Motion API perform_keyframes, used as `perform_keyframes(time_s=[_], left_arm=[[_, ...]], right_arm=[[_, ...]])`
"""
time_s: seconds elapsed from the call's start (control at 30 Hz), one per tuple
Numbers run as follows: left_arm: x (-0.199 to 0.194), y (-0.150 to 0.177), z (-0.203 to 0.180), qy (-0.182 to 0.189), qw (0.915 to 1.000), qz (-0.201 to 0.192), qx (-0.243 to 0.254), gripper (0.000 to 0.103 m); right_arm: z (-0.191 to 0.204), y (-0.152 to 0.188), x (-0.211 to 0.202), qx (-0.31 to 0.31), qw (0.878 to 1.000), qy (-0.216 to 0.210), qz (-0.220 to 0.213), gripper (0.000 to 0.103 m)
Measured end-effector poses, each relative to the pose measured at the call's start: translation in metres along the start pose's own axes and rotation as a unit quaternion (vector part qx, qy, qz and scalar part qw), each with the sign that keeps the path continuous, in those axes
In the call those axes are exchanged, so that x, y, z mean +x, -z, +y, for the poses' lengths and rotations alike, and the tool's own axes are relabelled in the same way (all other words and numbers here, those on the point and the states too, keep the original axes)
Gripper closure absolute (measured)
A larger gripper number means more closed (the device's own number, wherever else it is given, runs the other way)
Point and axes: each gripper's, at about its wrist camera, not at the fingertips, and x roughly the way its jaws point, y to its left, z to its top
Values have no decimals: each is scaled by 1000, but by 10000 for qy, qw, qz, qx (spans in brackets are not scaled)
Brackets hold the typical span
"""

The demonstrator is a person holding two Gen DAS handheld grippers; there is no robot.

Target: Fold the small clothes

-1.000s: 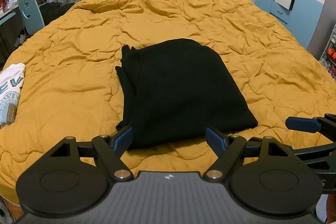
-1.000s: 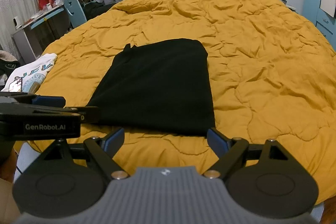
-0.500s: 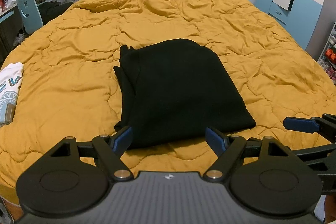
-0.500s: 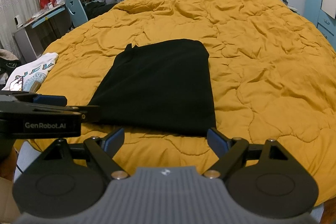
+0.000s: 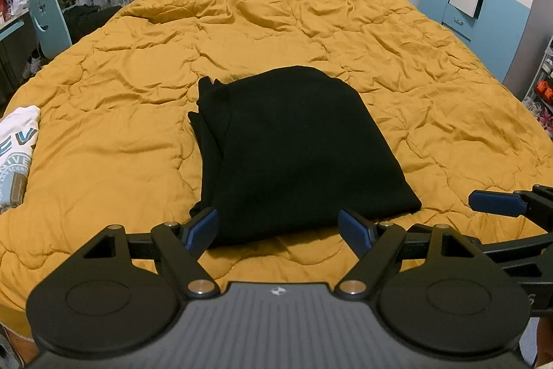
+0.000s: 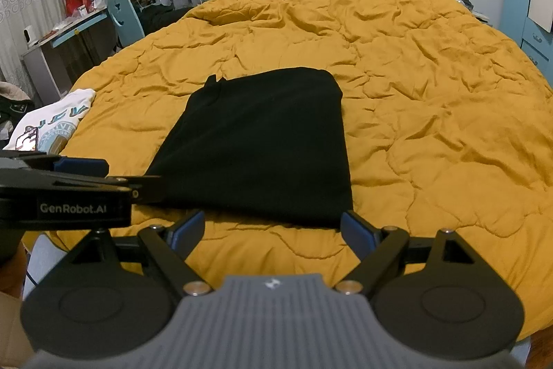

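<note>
Black garment (image 5: 297, 151), lying folded flat on the orange quilt (image 5: 114, 113) near the bed's near edge, roughly midway across. It forms a long oblong whose long axis runs from near to far; the near end is broad and straight, and the far end is narrower, with a small raised tab of cloth at its far left corner. Stacked layers show along the left edge, which suggests lengthwise folds already made, so a near-to-far fold probably remains. Left gripper (image 5: 278, 227) hangs just short of the near left corner, jaws wide apart and empty. Right gripper (image 6: 273, 229) hangs likewise at the near right corner, jaws apart with nothing between them. This paired stance, one tool per near corner and both tilted down, looks suited to lifting the near hem and carrying it toward the far end. A white printed shirt (image 6: 52, 123) lies well apart at the left edge of the quilt, apparently awaiting its turn.
</note>
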Motion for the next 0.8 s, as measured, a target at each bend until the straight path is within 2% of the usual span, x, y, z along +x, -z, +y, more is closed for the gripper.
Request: perform_keyframes(time_s=[0.8], left_arm=[[-4, -3, 4, -80, 9999, -98, 30, 10]], right_arm=[[0, -1, -1, 0, 10000, 20, -8, 21]])
